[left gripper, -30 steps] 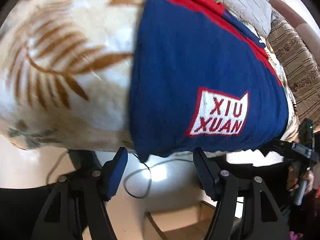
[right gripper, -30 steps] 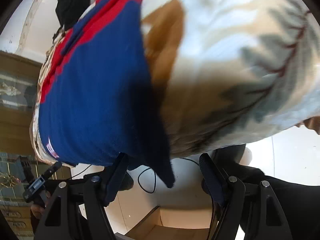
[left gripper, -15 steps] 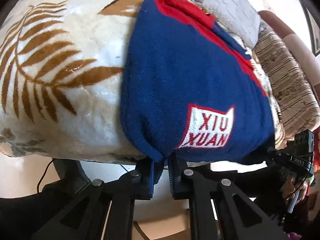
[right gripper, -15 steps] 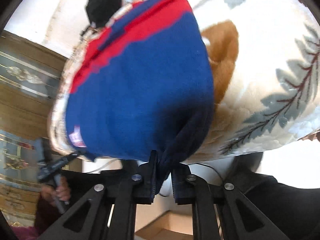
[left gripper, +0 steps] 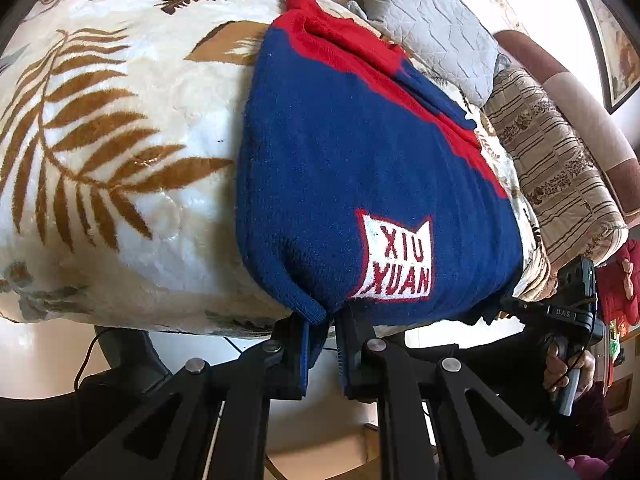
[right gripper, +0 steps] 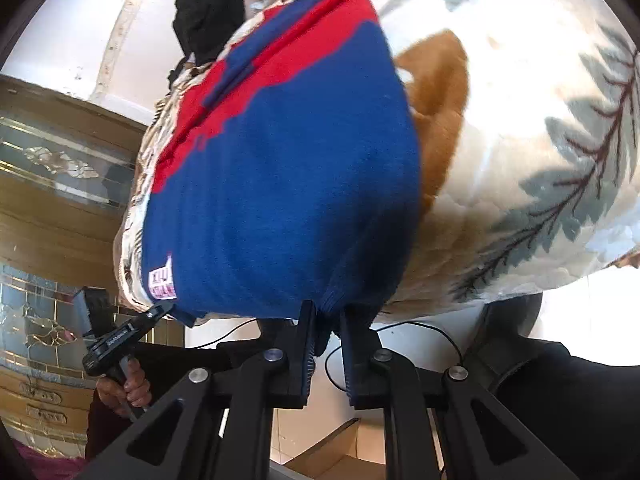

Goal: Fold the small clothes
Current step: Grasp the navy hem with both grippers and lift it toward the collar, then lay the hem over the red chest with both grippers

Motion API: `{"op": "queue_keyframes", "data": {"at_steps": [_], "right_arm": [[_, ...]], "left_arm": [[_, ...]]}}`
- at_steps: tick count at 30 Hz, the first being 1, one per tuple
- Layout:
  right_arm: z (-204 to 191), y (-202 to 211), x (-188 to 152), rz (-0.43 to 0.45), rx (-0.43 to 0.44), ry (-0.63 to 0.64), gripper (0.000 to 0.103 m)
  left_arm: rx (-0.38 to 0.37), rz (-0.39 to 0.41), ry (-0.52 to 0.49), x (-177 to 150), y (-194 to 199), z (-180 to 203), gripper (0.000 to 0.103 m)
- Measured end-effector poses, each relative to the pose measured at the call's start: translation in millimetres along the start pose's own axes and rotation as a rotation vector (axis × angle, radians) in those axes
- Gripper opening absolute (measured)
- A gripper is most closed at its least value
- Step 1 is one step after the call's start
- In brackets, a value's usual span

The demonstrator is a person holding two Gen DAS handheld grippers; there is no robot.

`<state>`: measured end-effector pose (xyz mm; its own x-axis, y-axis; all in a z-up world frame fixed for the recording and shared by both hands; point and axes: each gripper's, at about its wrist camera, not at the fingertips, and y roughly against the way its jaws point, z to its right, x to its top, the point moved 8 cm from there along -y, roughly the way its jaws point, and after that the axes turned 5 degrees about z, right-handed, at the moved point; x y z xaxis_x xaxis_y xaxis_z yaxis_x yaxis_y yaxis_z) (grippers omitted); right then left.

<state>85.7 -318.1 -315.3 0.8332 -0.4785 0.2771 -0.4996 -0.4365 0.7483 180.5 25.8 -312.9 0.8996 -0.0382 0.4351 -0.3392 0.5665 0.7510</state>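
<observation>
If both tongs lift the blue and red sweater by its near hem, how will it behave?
The sweater is probably floppy: its hem already bunches between the left tongs and the right tongs. The middle would likely sag. The fuzzy knit seems unlikely to slip.

Plush cream blanket [left gripper: 132, 184] printed with brown fern leaves, spread over a bed and drooping over its near edge; grey-green leaf sprays on the same blanket [right gripper: 560, 152] in the right wrist view. Directly on the blanket: a blue knit sweater [left gripper: 340, 168] with a red upper band and a white "XIU XUAN" patch [left gripper: 396, 260], its hem hanging past the blanket's near edge. Beyond the sweater, a grey quilted pillow [left gripper: 432, 28]; beside that pillow, a beige striped cushion [left gripper: 560, 168]. Past the sweater's far end, something black [right gripper: 208, 12], too unclear to name.
</observation>
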Motion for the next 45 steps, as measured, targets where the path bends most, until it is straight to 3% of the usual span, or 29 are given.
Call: {"op": "queue_keyframes", "data": {"at_steps": [3,4,5,6,7,11,13,15,16,17,18,20,26,30,33,41,45], "right_arm": [[10.3,-3.8,3.1,-0.003,-0.048,-0.032,0.017],[14.8,-5.2,2.5,-0.01,-0.062,-0.056,0.027],[20.5,-6.4,1.5,-0.019,-0.084,-0.079,0.051],[26.6,-6.6,-0.4,-0.03,-0.102,-0.103,0.067],[31.9,-5.0,-2.2,-0.027,-0.11,-0.141,0.078],[35.3,3.9,7.2,0.052,-0.106,-0.129,0.078],[36.6,0.8,15.3,0.082,-0.107,-0.102,0.078],[35.7,-12.1,14.3,0.037,-0.06,-0.121,0.074],[32.2,-17.9,14.7,0.014,-0.043,-0.125,0.059],[29.6,-19.4,13.5,0.008,-0.033,-0.115,0.026],[21.4,-18.9,11.6,-0.001,-0.027,-0.068,0.017],[12.0,-12.9,8.8,0.001,-0.051,-0.025,0.009],[-32.6,22.3,5.7,0.019,0.087,-0.006,0.008],[-73.7,60.1,33.5,0.111,0.208,0.044,0.008],[-93.8,77.3,64.4,0.186,0.245,0.067,0.008],[-102.2,95.9,173.4,0.378,0.236,0.069,0.008],[-88.2,73.9,205.4,0.302,0.145,0.05,0.01]], "left_arm": [[0.031,-0.021,0.002,1.6,-6.1,-0.3,0.016],[0.04,-0.031,0.003,1.0,-8.2,-0.7,0.02],[0.048,-0.043,0.005,0.2,-10.9,-0.6,0.031],[0.06,-0.06,0.008,-1.2,-13.7,-1.8,0.045],[0.068,-0.068,0.01,-1.9,-15.7,-2.7,0.05],[0.052,-0.065,0.026,0.6,-20.0,-3.2,0.049],[0.042,-0.063,0.035,0.8,-19.8,-4.1,0.032],[0.035,-0.057,0.038,0.8,-17.6,-4.4,0.014],[0.027,-0.053,0.04,0.7,-15.9,-4.4,0.014],[0.021,-0.048,0.04,0.9,-13.8,-3.6,0.012],[0.014,-0.043,0.038,1.2,-11.3,-2.0,0.012],[-0.024,-0.023,0.034,3.4,-0.6,6.0,0.011],[-0.181,0.034,0.014,22.3,45.1,35.7,0.011],[-0.247,0.097,0.003,54.5,72.4,50.2,0.011],[-0.279,0.145,-0.016,87.1,86.0,61.4,0.011],[-0.226,0.212,-0.057,189.9,60.7,76.1,0.01],[-0.237,0.217,-0.031,204.3,41.0,71.4,0.01]]}}
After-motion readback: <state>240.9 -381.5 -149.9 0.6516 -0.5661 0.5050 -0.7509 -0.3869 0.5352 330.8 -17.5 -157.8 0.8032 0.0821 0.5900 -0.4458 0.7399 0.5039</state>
